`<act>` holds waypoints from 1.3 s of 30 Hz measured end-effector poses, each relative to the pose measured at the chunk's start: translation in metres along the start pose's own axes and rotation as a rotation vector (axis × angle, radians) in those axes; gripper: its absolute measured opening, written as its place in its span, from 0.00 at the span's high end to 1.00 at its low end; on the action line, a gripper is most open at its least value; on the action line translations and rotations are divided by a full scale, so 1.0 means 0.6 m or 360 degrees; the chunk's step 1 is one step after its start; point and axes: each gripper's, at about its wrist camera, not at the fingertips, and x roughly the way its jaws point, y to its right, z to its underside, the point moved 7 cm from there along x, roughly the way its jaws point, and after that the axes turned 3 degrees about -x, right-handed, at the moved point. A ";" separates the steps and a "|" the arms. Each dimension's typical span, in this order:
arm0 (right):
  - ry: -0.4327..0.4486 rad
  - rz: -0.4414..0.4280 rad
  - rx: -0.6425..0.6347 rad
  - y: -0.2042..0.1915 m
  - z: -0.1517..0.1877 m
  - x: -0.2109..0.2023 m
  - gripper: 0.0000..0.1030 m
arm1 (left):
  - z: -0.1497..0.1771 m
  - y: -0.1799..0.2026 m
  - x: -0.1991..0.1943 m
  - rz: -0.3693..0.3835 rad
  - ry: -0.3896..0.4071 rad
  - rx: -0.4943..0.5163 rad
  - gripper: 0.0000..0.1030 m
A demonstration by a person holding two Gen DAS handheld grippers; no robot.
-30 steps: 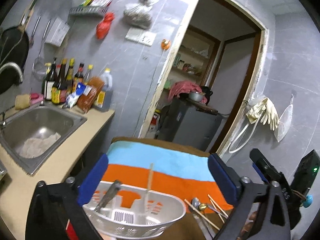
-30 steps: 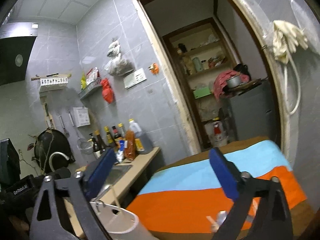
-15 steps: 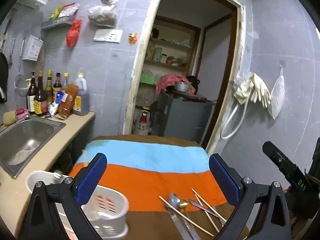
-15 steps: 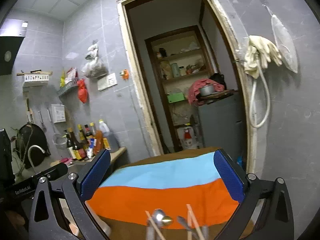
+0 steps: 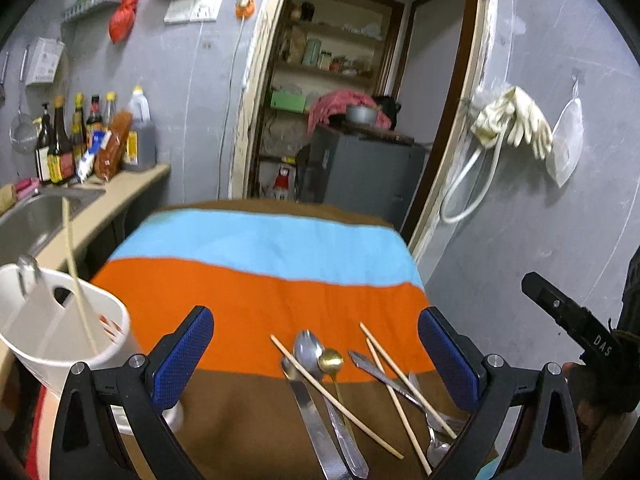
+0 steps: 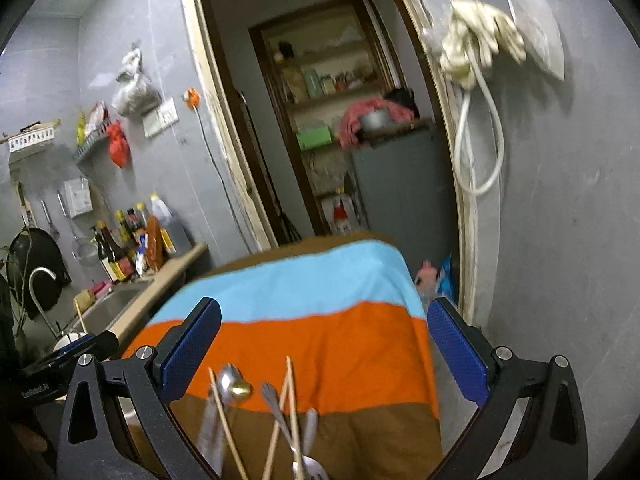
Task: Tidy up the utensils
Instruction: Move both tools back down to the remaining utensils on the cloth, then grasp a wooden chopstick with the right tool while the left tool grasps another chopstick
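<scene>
Several utensils lie on the striped cloth [image 5: 256, 292]: a silver spoon [image 5: 308, 350], a small gold spoon [image 5: 331, 360], a knife [image 5: 316, 424], a fork and loose chopsticks [image 5: 394, 380]. They also show in the right wrist view, blurred [image 6: 236, 388]. A white utensil holder [image 5: 52, 340] stands at the left with one chopstick [image 5: 74, 276] and a metal utensil in it. My left gripper [image 5: 316, 344] is open and empty above the utensils. My right gripper [image 6: 324, 340] is open and empty above them too.
A steel sink [image 5: 28, 216] and counter with sauce bottles [image 5: 76, 136] lie at the left. A doorway [image 5: 352, 92] with a grey cabinet is behind the table. Rubber gloves [image 5: 512, 120] and a hose hang on the right wall.
Both grippers have swung right, from the white holder towards the loose utensils, which now sit between the jaws in each view. The holder has slid to the left edge.
</scene>
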 end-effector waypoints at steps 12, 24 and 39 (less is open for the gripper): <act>-0.0365 -0.0173 0.0048 0.025 0.108 0.133 0.15 | 0.056 -0.030 0.104 -0.0080 -0.0193 -0.0146 0.20; -0.0737 -0.0363 -0.0069 -0.042 0.192 0.223 0.71 | 0.089 -0.060 0.178 -0.0082 -0.0434 -0.0291 0.62; -0.0918 -0.0491 -0.0109 -0.078 0.224 0.253 0.77 | 0.097 -0.068 0.225 -0.0058 -0.0574 -0.0394 0.85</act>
